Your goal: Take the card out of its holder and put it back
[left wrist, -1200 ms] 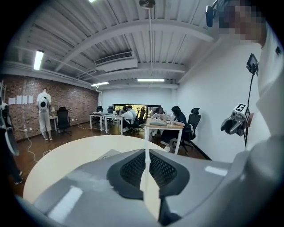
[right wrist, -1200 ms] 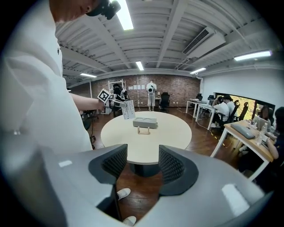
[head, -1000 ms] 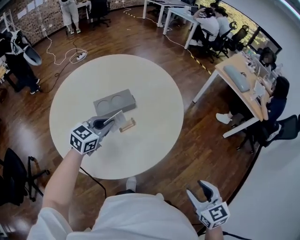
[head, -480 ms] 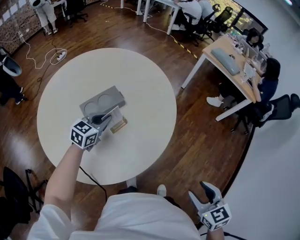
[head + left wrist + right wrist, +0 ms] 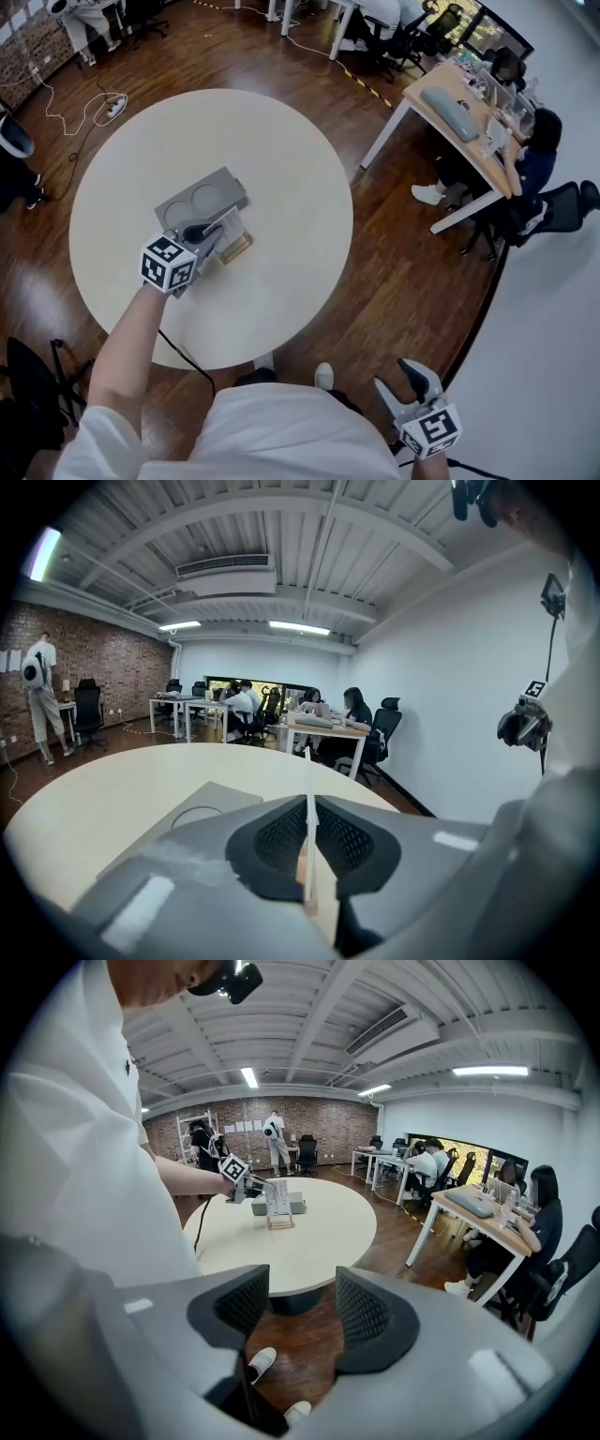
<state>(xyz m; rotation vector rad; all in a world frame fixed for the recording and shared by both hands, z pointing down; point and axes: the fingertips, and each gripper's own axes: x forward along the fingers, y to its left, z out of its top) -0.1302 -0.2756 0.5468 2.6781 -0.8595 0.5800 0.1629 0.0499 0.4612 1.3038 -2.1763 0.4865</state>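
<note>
A round cream table (image 5: 281, 159) stands on a dark wooden floor (image 5: 403, 244). On its left-centre part lies a flat grey rectangular block (image 5: 200, 199) with two shallow round recesses in its top.

Just in front of the block is the left gripper (image 5: 208, 238), its marker cube toward the person and its jaws reaching over the table. The jaws are pressed together on a thin white card (image 5: 277, 1197); the left gripper view shows the card edge-on and upright between the two black pads. The card stands directly above a small light-wood card holder (image 5: 237, 248), which rests on the table just beside the block. The card's lower edge is down at the holder, but no view shows whether it is seated in the slot.

Further right and nearer the person, the right gripper (image 5: 403, 382) hangs off the table beside the white shirt (image 5: 281, 441), above the floor. Its jaws stand wide apart with nothing between them; only floorboards and a pair of white shoes (image 5: 265, 1361) show past them.

At the far right, several people sit at a long pale office desk (image 5: 459, 112).
</note>
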